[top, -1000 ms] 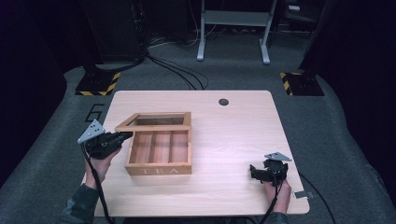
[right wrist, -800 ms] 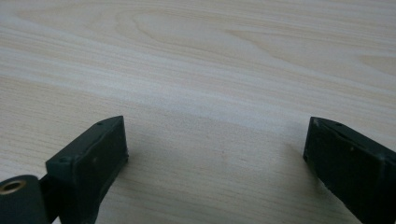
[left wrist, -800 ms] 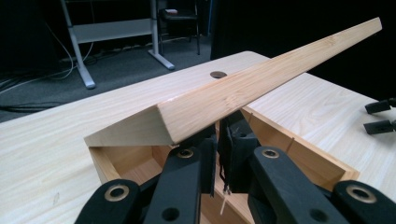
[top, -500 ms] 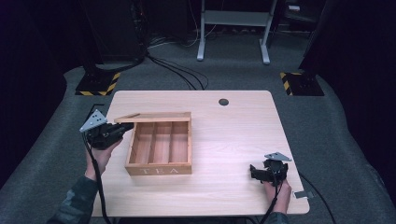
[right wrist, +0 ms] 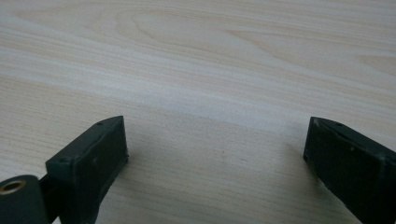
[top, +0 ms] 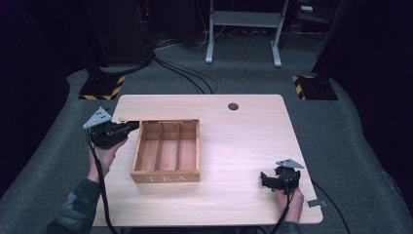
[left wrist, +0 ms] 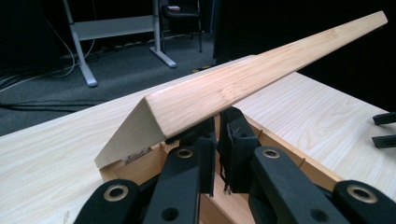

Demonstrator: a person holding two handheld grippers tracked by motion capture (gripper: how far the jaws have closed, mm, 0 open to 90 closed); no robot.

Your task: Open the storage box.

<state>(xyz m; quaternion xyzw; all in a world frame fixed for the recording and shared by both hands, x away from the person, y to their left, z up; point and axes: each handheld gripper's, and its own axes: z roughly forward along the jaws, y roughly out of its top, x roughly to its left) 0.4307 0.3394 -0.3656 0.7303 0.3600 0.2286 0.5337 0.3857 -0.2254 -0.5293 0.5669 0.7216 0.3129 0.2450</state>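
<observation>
A wooden tea box [top: 165,156] marked TEA, with three compartments, sits left of the table's middle. Its hinged lid [top: 156,119] stands raised along the box's far edge. At the lid's left end, my left gripper [top: 129,127] is held by a hand. In the left gripper view its jaws are shut side by side [left wrist: 217,126] just under the slanting lid [left wrist: 243,84], with nothing clamped between them. My right gripper [top: 265,179] rests on the table [top: 234,141] near the front right corner. It is open [right wrist: 215,149], with bare wood between its jaws.
A round cable hole [top: 233,106] lies near the table's far edge. Beyond the table are black-and-yellow striped bases [top: 102,87], floor cables and a grey desk frame [top: 243,29]. The other gripper's jaw tips [left wrist: 385,128] show at the far right of the left gripper view.
The lid has swung further up, from a tilt that showed its framed window to nearly edge-on. My left gripper rose and moved back with it. The right gripper stayed put.
</observation>
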